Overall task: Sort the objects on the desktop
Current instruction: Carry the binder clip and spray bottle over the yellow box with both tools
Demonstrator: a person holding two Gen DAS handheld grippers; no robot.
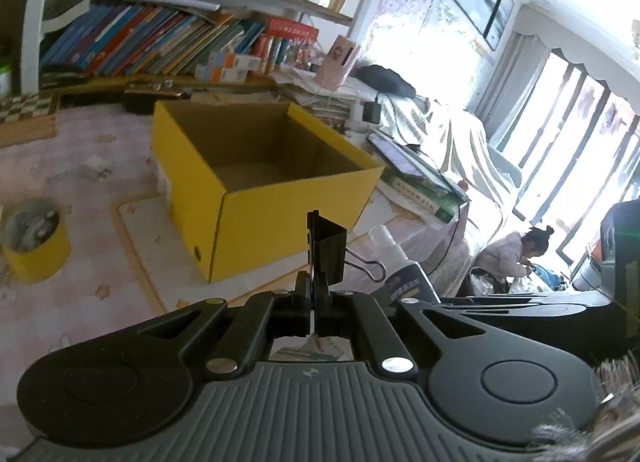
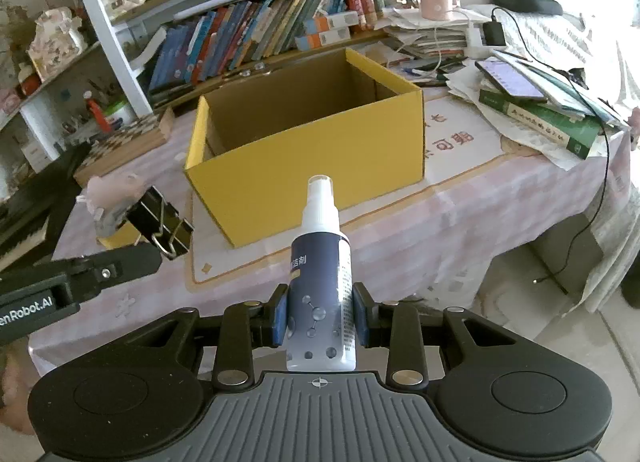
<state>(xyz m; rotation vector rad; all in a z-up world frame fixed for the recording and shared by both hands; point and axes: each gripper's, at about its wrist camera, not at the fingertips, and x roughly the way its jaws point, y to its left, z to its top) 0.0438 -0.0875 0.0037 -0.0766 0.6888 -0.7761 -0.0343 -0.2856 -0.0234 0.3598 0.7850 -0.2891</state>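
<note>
An open yellow cardboard box [image 1: 256, 197] [image 2: 304, 177] stands on the pink tablecloth, and what shows of its inside is empty. My left gripper [image 1: 314, 294] is shut on a black binder clip [image 1: 326, 252], held in the air in front of the box. In the right wrist view the clip [image 2: 160, 221] shows at the left on the left gripper's arm [image 2: 80, 278]. My right gripper [image 2: 320, 316] is shut on a dark blue spray bottle [image 2: 320, 286] with a white nozzle, held upright before the box's front wall.
A yellow round tin [image 1: 36, 242] stands left of the box. Stacked books, papers and a phone [image 2: 536, 101] lie to the right. A bookshelf [image 2: 240, 33] runs behind the table. The table's right edge [image 2: 560, 197] drops to the floor. A person [image 1: 516, 254] sits far right.
</note>
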